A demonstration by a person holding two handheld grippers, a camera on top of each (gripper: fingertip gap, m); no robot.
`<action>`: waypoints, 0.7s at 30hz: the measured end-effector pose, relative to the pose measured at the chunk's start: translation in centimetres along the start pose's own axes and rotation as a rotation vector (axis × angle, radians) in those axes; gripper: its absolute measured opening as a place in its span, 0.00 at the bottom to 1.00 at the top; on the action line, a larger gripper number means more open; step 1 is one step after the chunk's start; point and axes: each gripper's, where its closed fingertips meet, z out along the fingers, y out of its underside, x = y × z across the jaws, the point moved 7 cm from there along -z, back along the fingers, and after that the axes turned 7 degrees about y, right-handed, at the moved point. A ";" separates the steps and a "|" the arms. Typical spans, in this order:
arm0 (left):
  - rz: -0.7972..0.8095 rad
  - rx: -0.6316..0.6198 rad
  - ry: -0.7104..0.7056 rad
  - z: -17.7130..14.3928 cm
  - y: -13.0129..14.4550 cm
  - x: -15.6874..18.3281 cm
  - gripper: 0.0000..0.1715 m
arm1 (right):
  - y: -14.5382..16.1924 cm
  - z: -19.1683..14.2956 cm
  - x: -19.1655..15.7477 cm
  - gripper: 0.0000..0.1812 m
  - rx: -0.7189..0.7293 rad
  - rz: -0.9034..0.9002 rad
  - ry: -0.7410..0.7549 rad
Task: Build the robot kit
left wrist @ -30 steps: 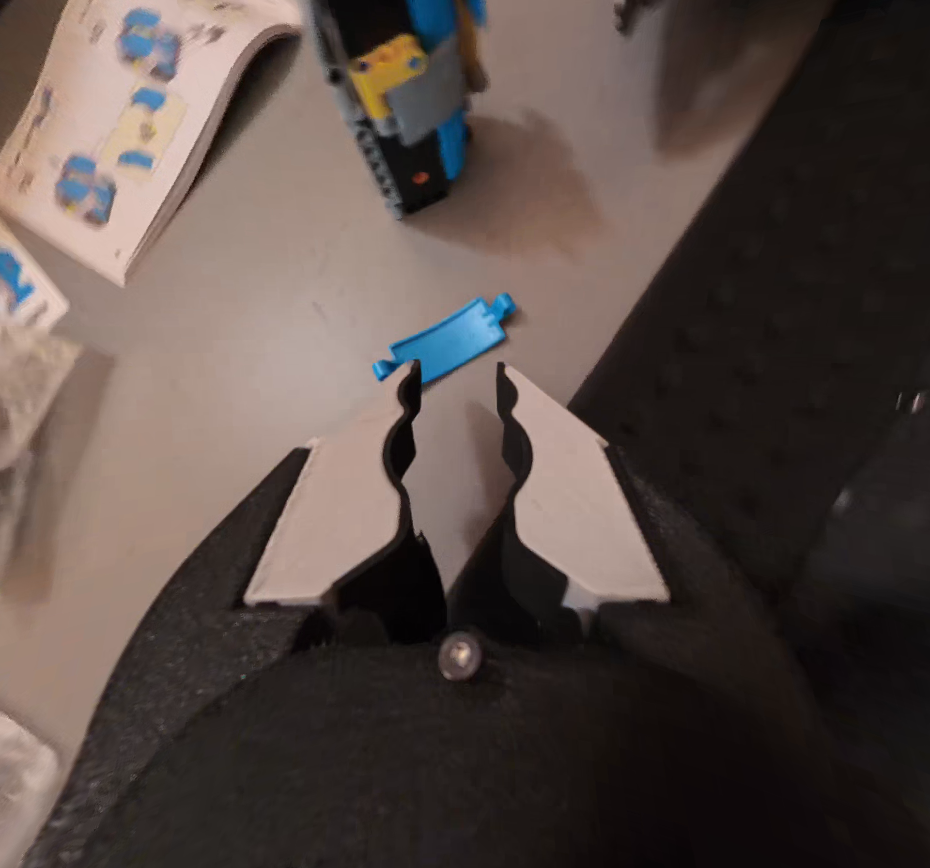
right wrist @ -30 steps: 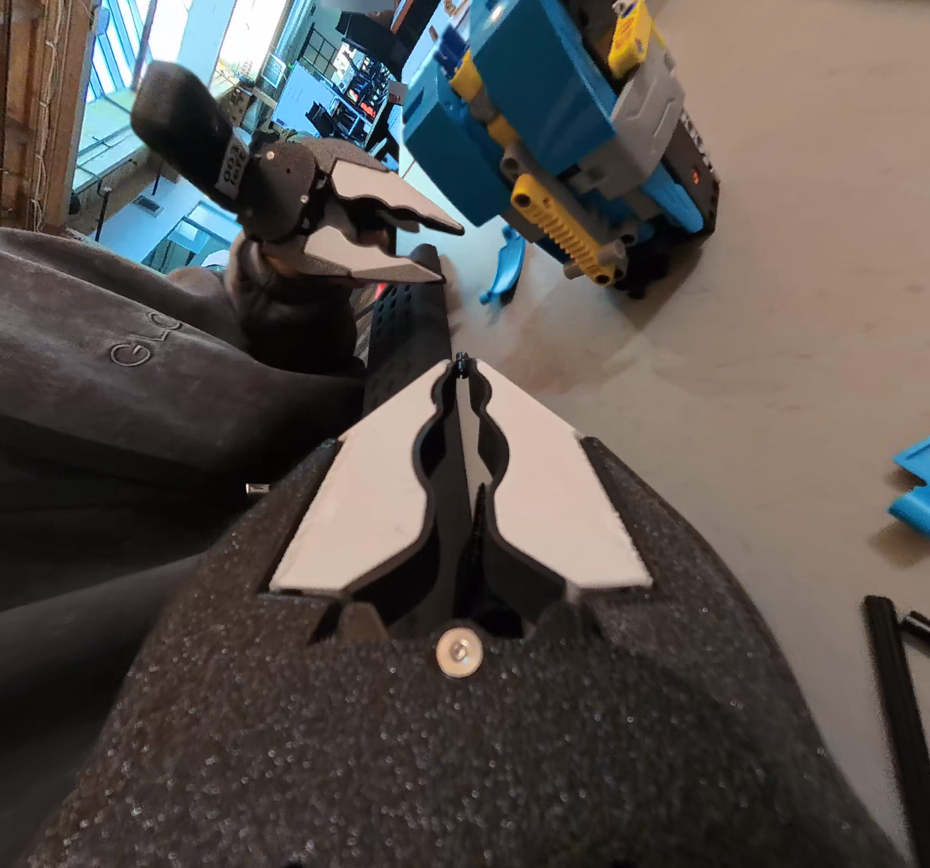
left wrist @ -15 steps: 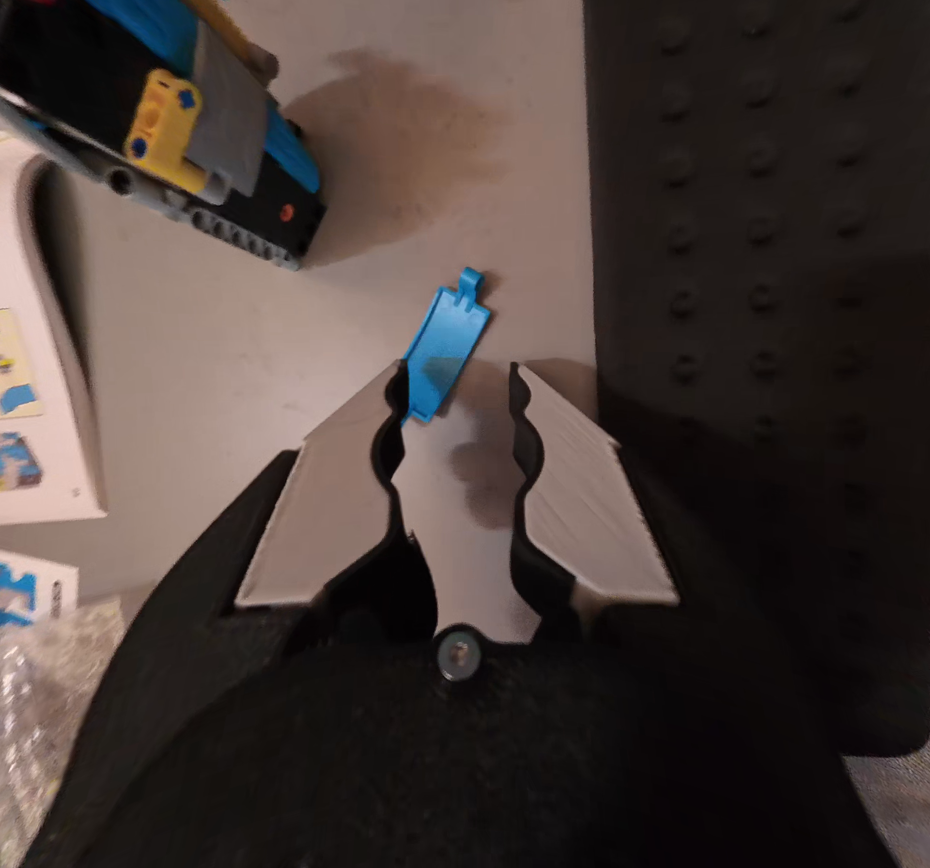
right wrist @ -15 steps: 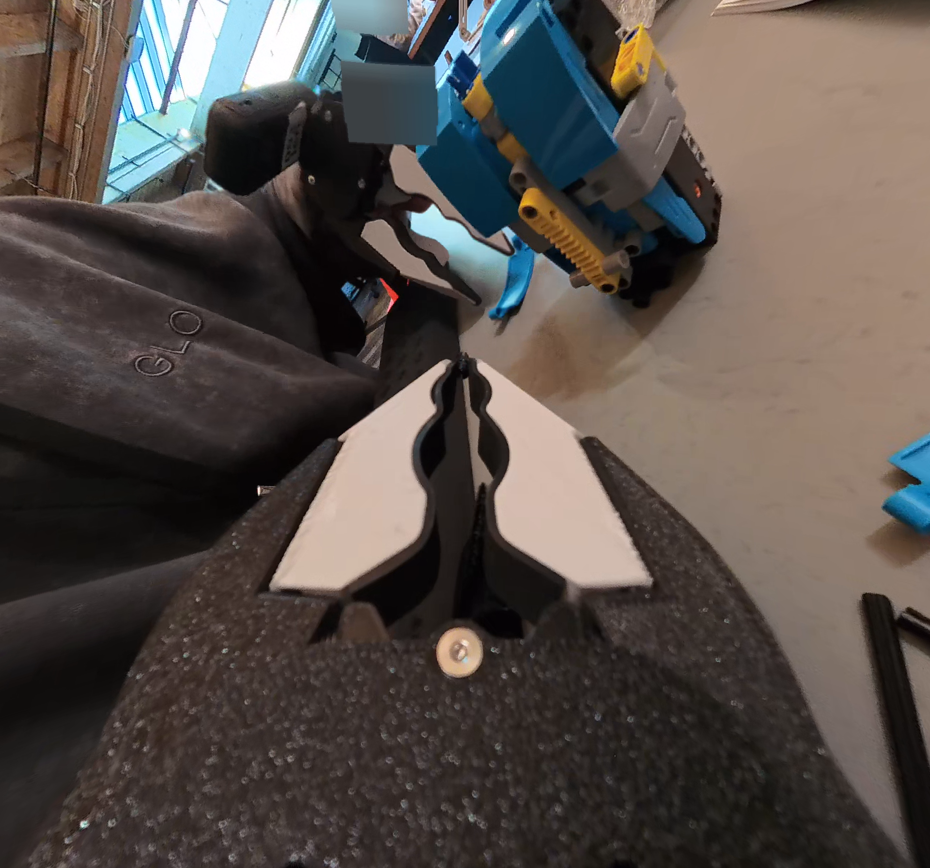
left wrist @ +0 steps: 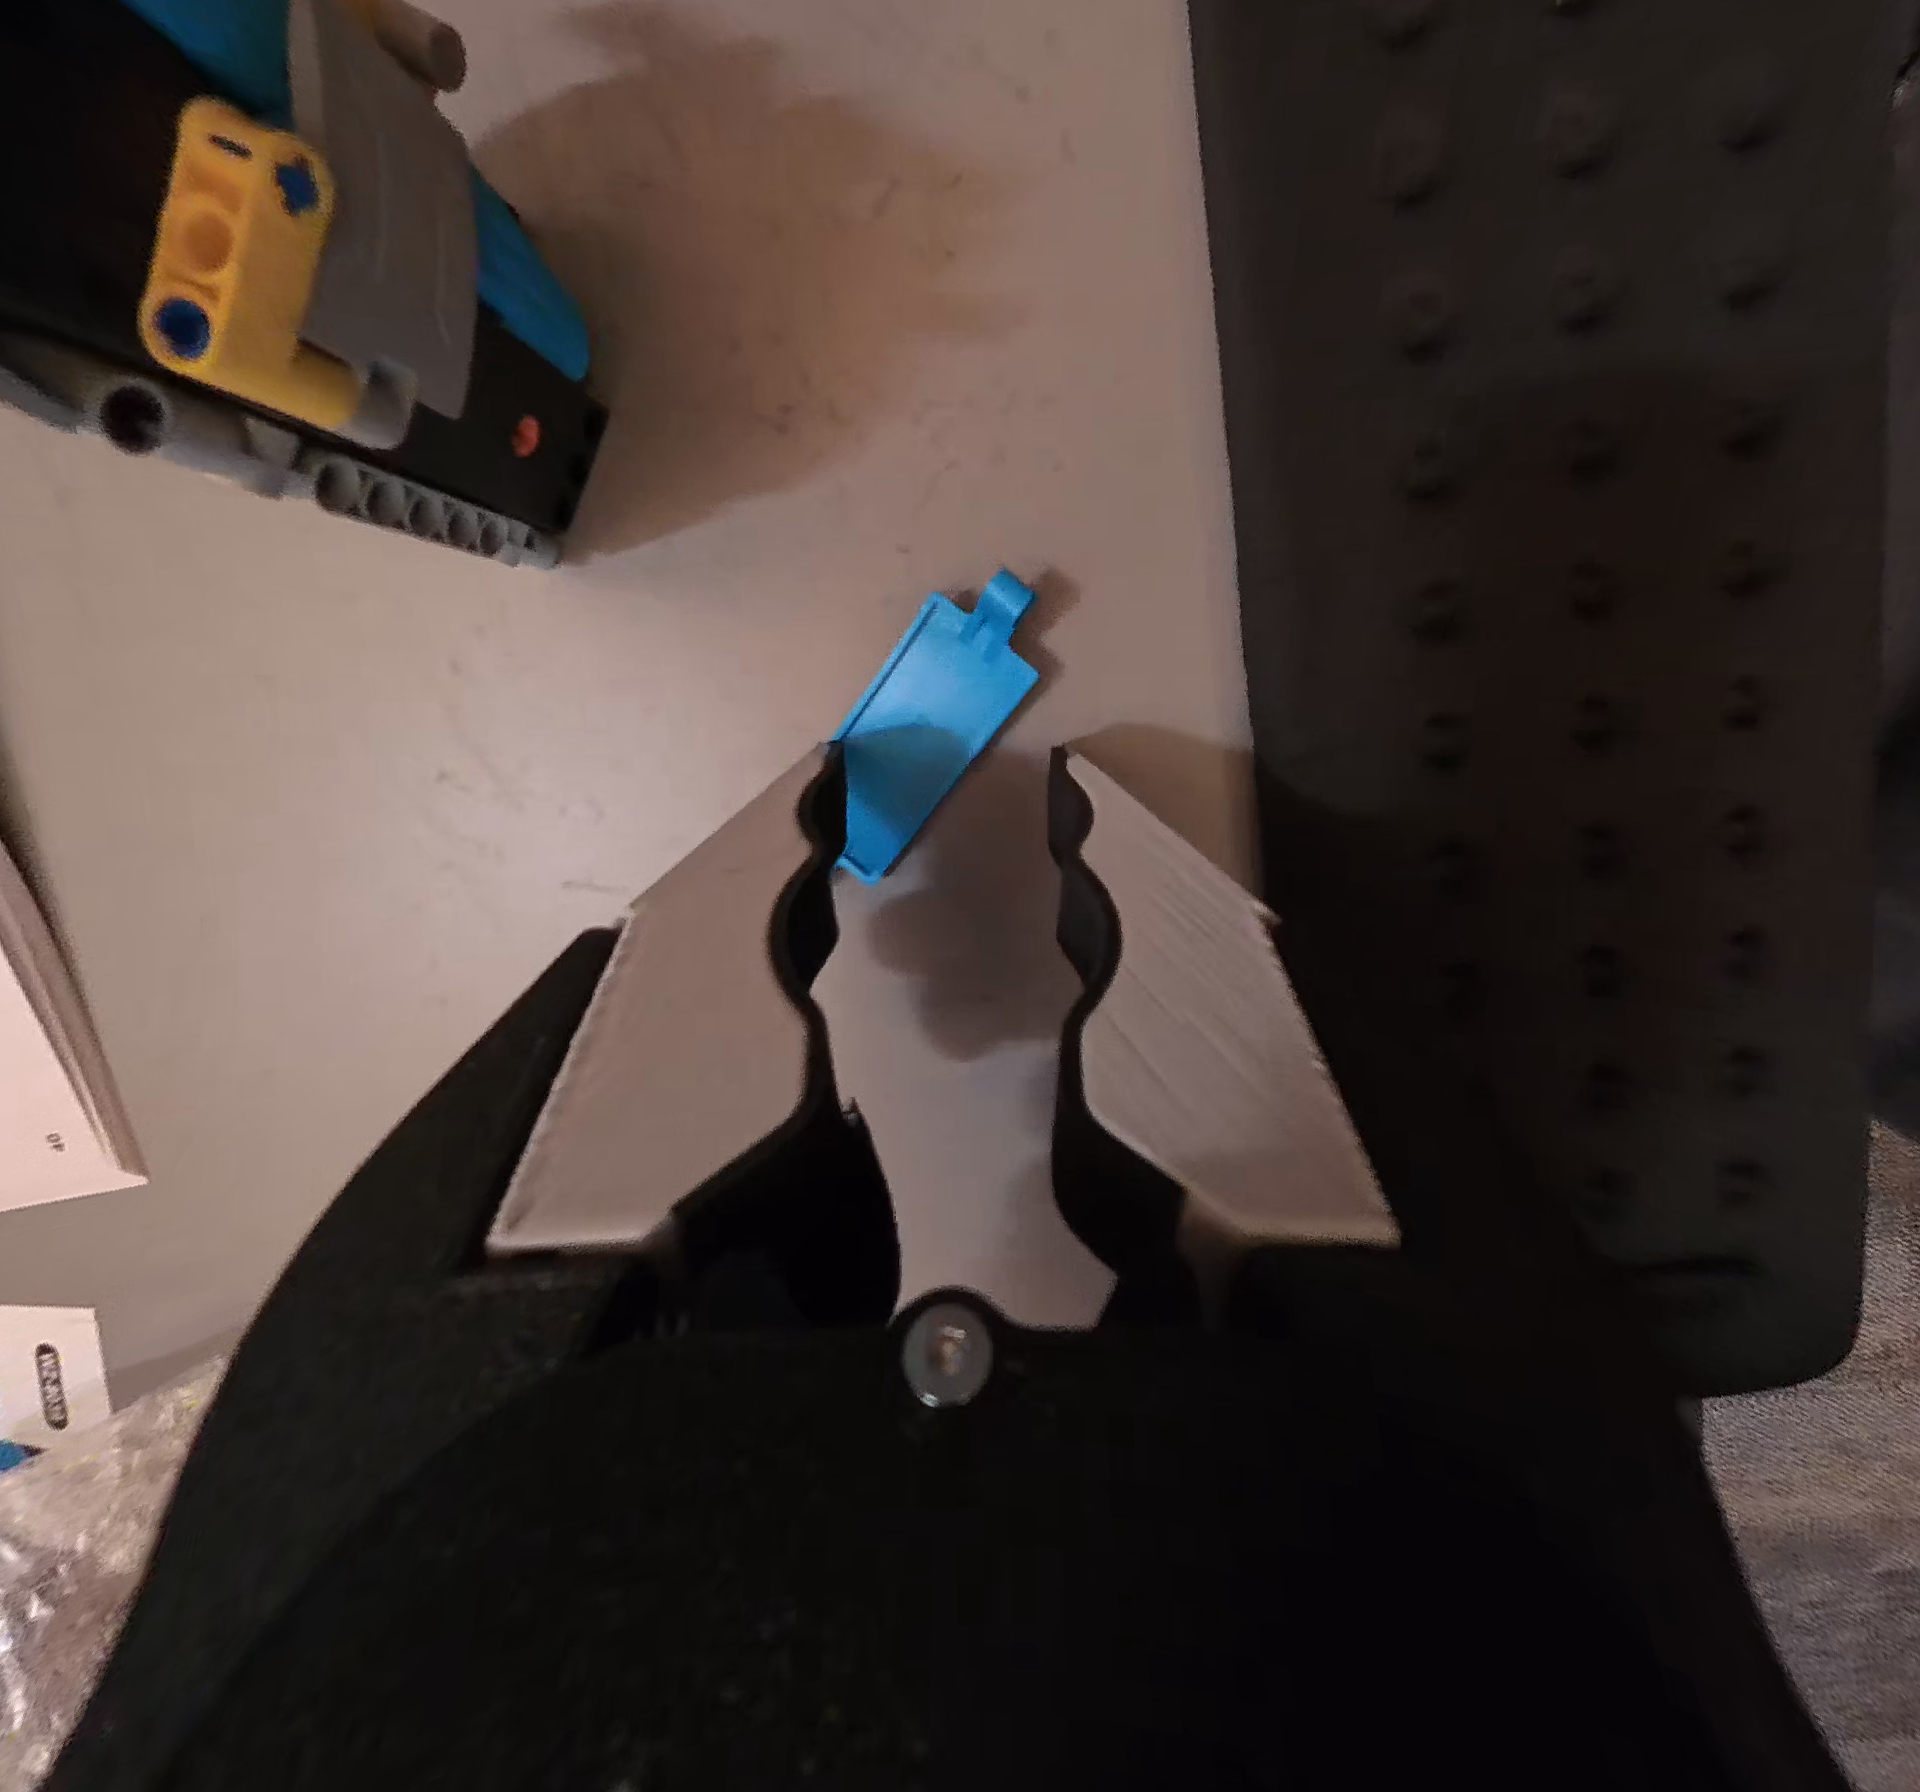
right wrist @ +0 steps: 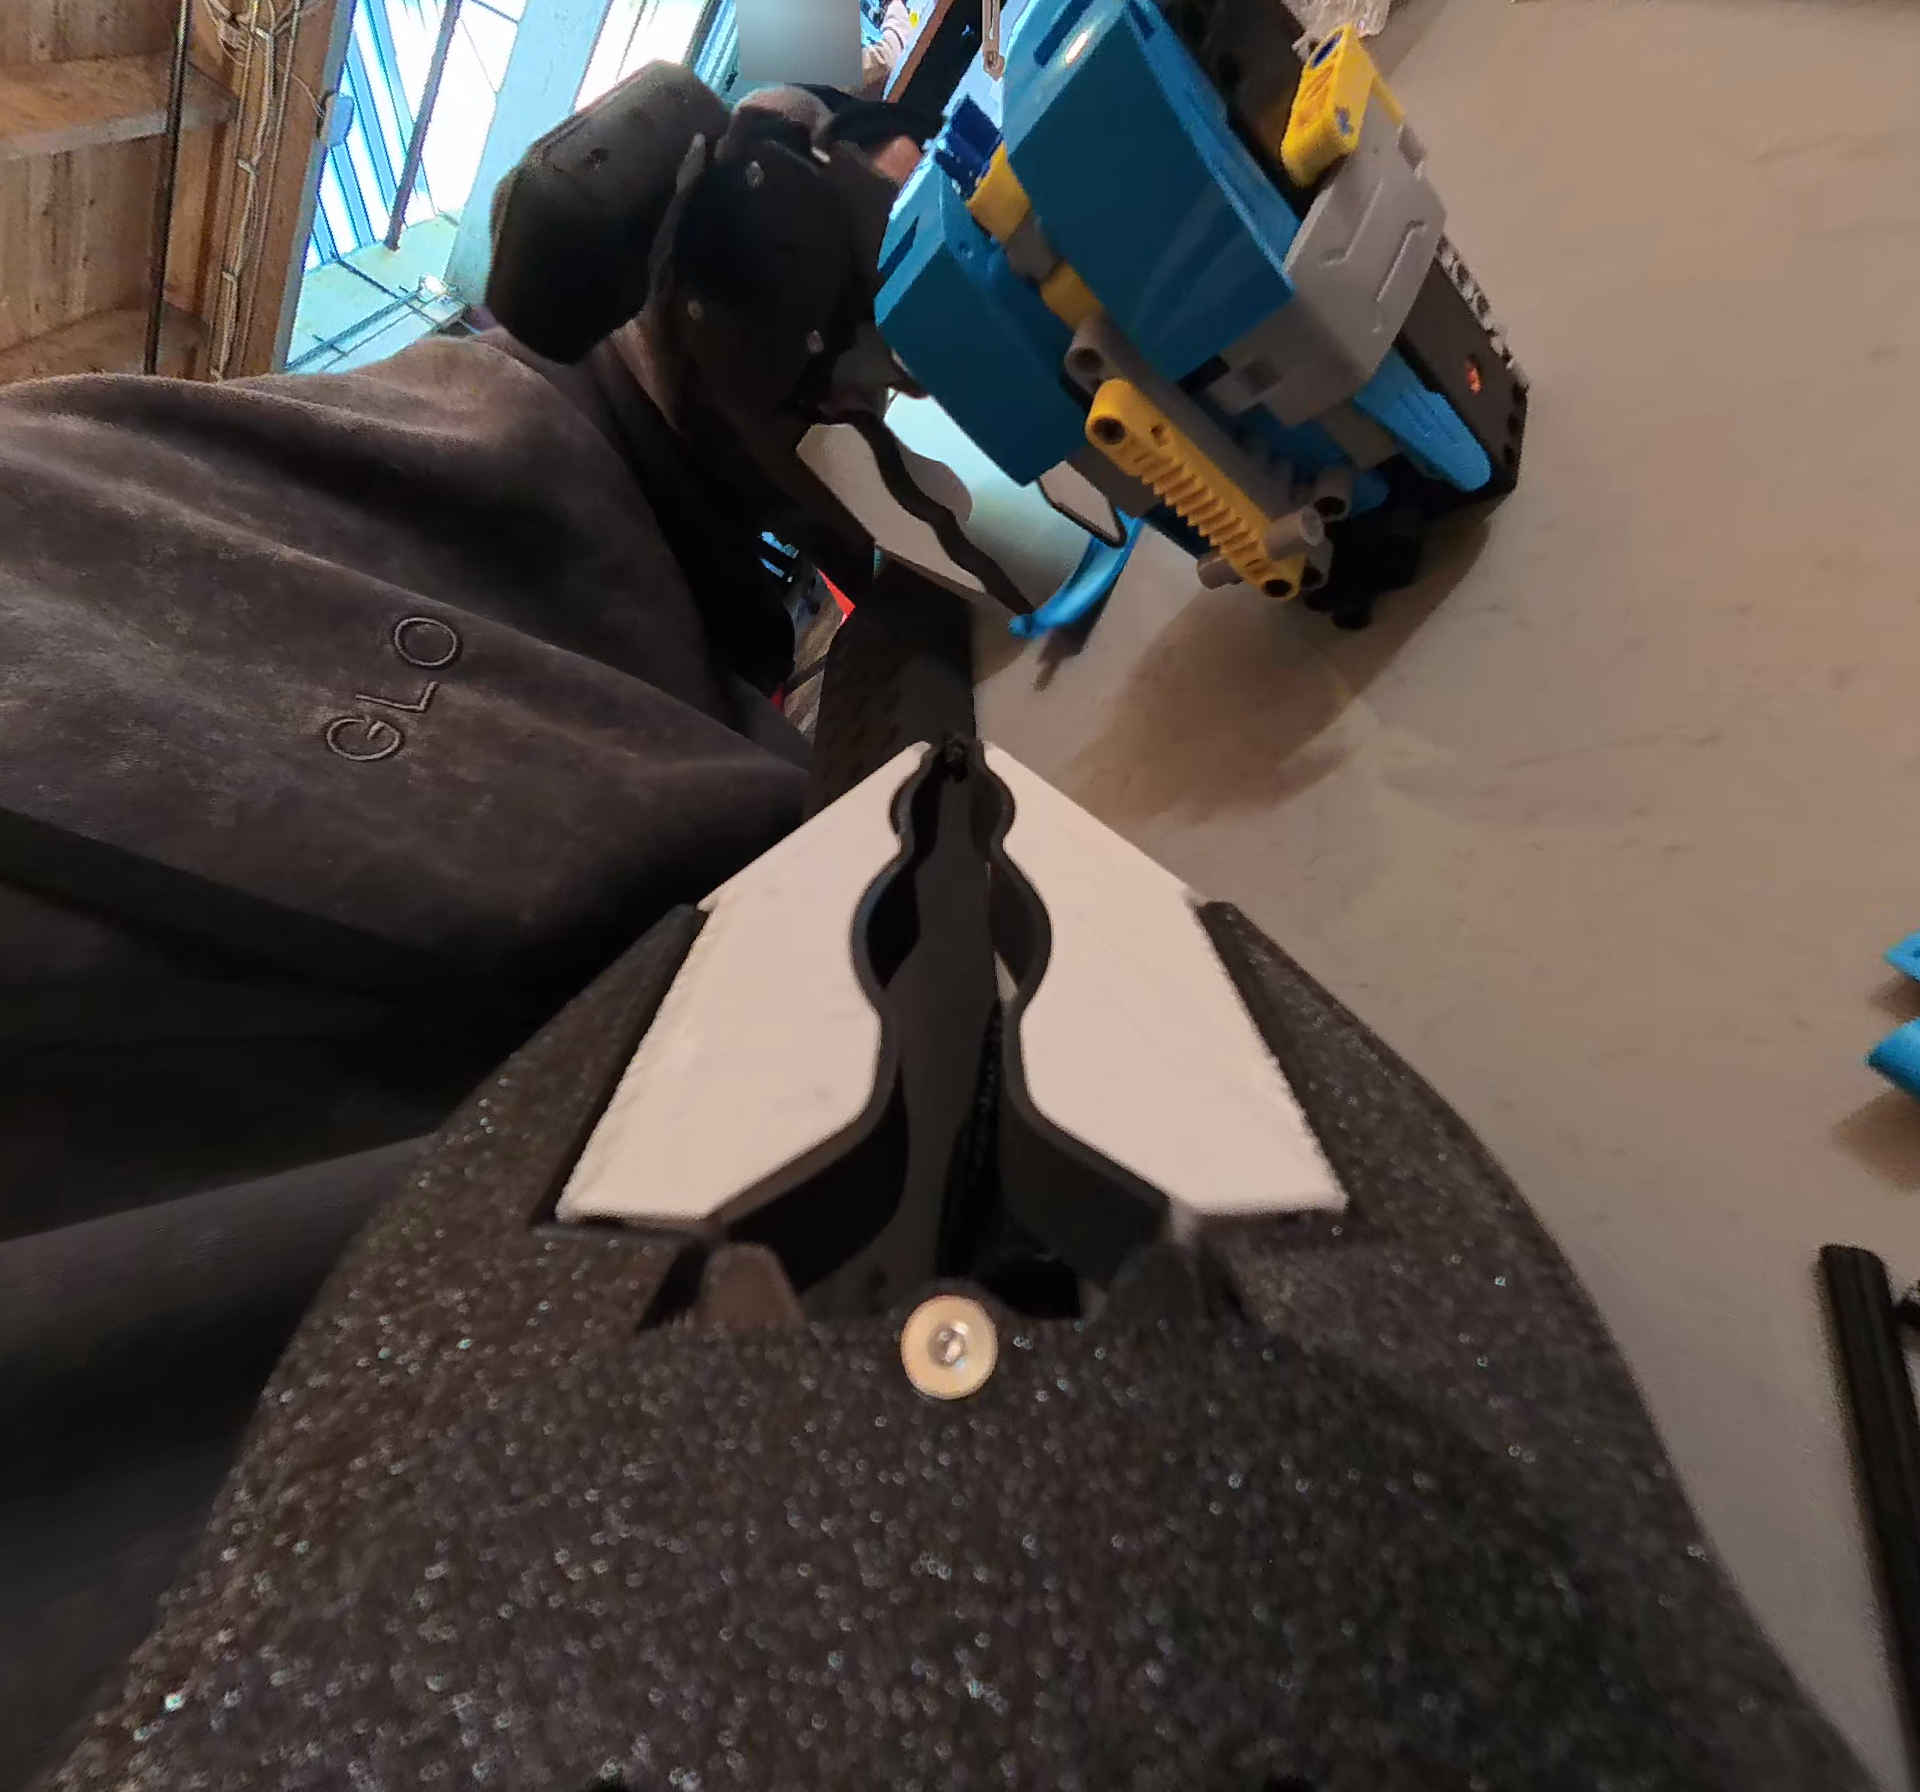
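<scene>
A small curved blue plastic panel [left wrist: 930, 708] lies flat on the grey table near its edge. My left gripper [left wrist: 943, 755] is open, pointing down over it, the panel's near end beside the left fingertip. A blue, yellow, grey and black brick-built model [left wrist: 312, 288] stands to the upper left. In the right wrist view my right gripper [right wrist: 958, 753] is shut and empty, low over the table. Beyond it are the model [right wrist: 1195, 288], the blue panel [right wrist: 1075, 589] and the left gripper [right wrist: 997, 547] above the panel.
A black studded chair armrest [left wrist: 1558, 599] runs along the table's right edge. A white booklet [left wrist: 52, 1067] and clear plastic bags [left wrist: 62, 1555] lie at the left. Blue pieces [right wrist: 1896, 1015] and a black rod [right wrist: 1870, 1410] lie at the right. A person's dark sleeve [right wrist: 312, 703] fills the left. One gripper's finger ends stand about 15 centimeters off the other's.
My left gripper has swung round and come down closer over the blue panel, which now reaches between its tips. The right gripper has stayed shut and nearly still.
</scene>
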 end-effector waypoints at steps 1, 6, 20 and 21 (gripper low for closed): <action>0.002 0.002 0.007 0.0 0.0 -0.1 0.23 | 0.0 0.0 0.0 0.02 -0.002 0.002 -0.002; 0.016 -0.039 0.054 0.0 -0.3 -0.7 0.20 | 0.1 0.1 0.0 0.02 -0.012 0.008 -0.013; 0.212 -0.099 0.034 0.7 -2.8 -0.8 0.27 | 0.1 0.0 0.0 0.02 -0.012 0.029 -0.041; 0.222 -0.068 0.020 0.6 -2.9 -0.6 0.26 | 0.1 0.1 0.0 0.02 -0.015 0.030 -0.043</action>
